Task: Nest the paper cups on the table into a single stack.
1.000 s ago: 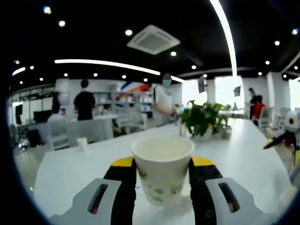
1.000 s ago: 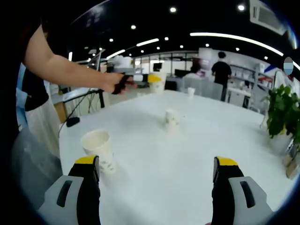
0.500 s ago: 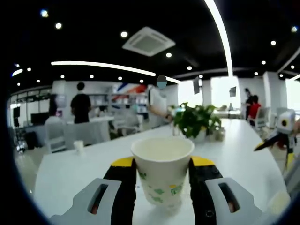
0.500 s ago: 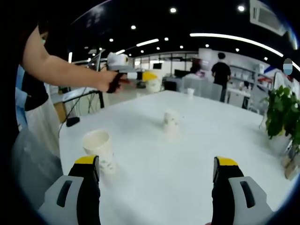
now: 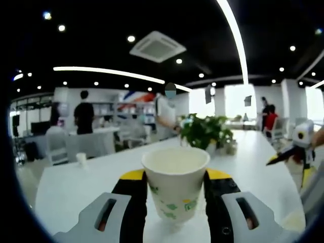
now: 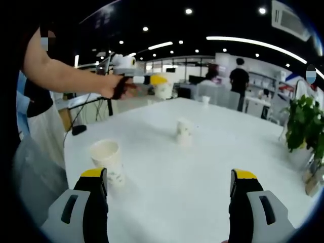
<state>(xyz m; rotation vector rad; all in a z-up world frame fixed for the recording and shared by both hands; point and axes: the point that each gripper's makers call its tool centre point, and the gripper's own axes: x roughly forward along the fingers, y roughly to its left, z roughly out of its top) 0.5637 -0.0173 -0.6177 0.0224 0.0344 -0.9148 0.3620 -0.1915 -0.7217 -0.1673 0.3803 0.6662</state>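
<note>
A white paper cup [image 5: 175, 183] with green print is upright between my left gripper's [image 5: 175, 190] black jaws, which are shut on its sides above the white table [image 5: 76, 187]. The right gripper view catches that same left gripper [image 6: 154, 87] with its cup [image 6: 163, 90], held up over the table's far left edge by a person's hand. My right gripper [image 6: 169, 190] stands open and holds nothing. A paper cup [image 6: 108, 162] stands on the table just beyond its left jaw. Another cup [image 6: 184, 131] stands mid-table, and a small cup [image 6: 205, 99] sits at the far edge.
A potted green plant [image 6: 304, 121] stands at the table's right side, seen also as the plant [image 5: 205, 132] in the left gripper view. The other gripper [image 5: 296, 152] enters that view at the right. A small cup [image 5: 81, 159] sits far left. People stand by desks in the background.
The left gripper with its cup has drifted slightly left and up in the right gripper view; the left view's scene has shifted leftward. The right gripper and the table cups stay put.
</note>
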